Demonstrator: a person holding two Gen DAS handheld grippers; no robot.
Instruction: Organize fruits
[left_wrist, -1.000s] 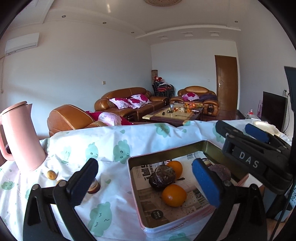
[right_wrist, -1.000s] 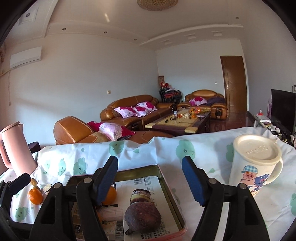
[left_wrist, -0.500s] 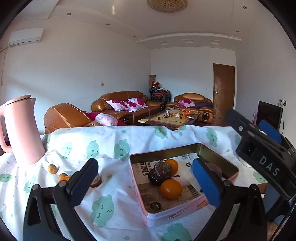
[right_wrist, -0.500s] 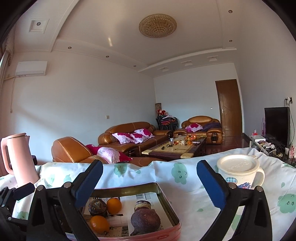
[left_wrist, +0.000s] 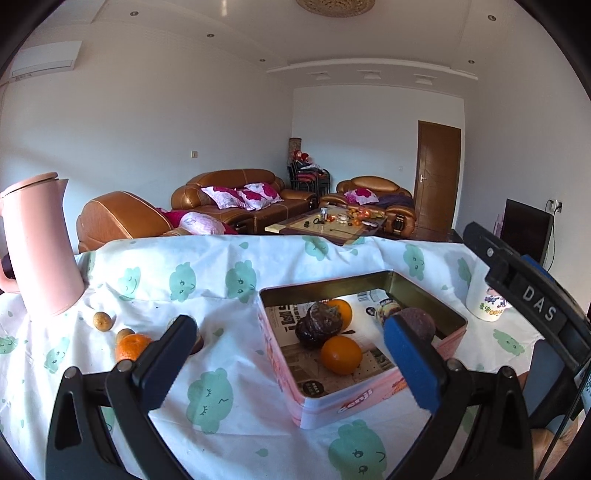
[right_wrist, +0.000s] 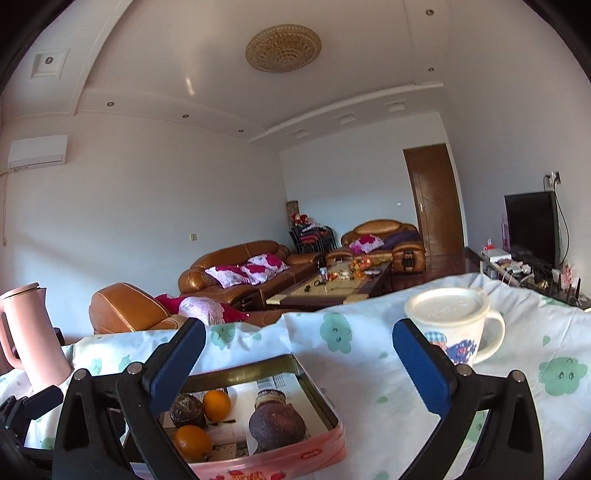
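A pink tin box (left_wrist: 369, 400) (right_wrist: 321, 452) lined with newspaper stands on the table. It holds two oranges (left_wrist: 340, 354) (right_wrist: 192, 438), a dark brown fruit (left_wrist: 318, 325) (right_wrist: 186, 406) and a round purple-brown fruit (left_wrist: 417, 323) (right_wrist: 276, 427). Left of the box lie a mandarin (left_wrist: 131, 345) and small brown fruits (left_wrist: 102, 320) on the cloth. My left gripper (left_wrist: 288, 354) is open and empty, held above the table before the box. My right gripper (right_wrist: 299, 362) is open and empty, raised above the box's right side; its body also shows in the left wrist view (left_wrist: 532, 295).
A pink kettle (left_wrist: 38, 243) (right_wrist: 31, 332) stands at the table's far left. A white lidded mug (right_wrist: 452, 323) (left_wrist: 485, 301) stands right of the box. The white cloth with green prints (left_wrist: 207, 280) covers the table. Sofas and a coffee table lie beyond.
Both grippers have lifted and pulled back from the box, so more of the table shows. The right gripper's jaws opened wider. The fruits in the box have not moved.
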